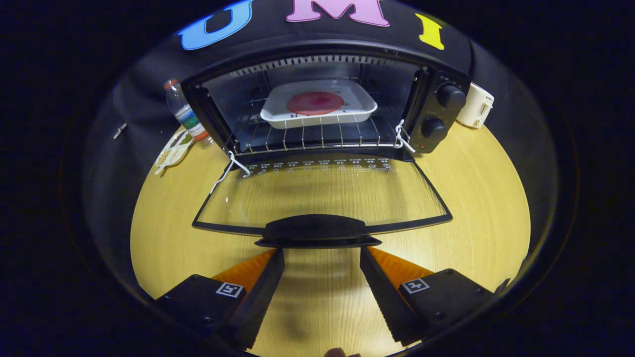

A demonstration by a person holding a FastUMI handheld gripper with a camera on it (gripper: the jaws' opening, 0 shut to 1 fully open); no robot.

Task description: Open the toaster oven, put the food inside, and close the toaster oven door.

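Gripper (321,253) fingers apart at open toaster oven (441,94) door (322,196) handle.

Pale wood-grain table (461,198) lies smooth under the spread, ribbed black fingers (258,292). Just ahead, the toaster oven (436,74) door (322,193) is clear glossy glass; beyond, a metal wire rack (317,139) bears a glossy white tray (357,111).

Toaster oven (441,111) at table's (486,198) rear, door (322,198) folded down toward gripper (321,255); fingers apart, tips just short of door handle (315,230). Tray (317,106) on rack (317,136) inside. Bottle (186,114) left of oven, mug (476,105) right.
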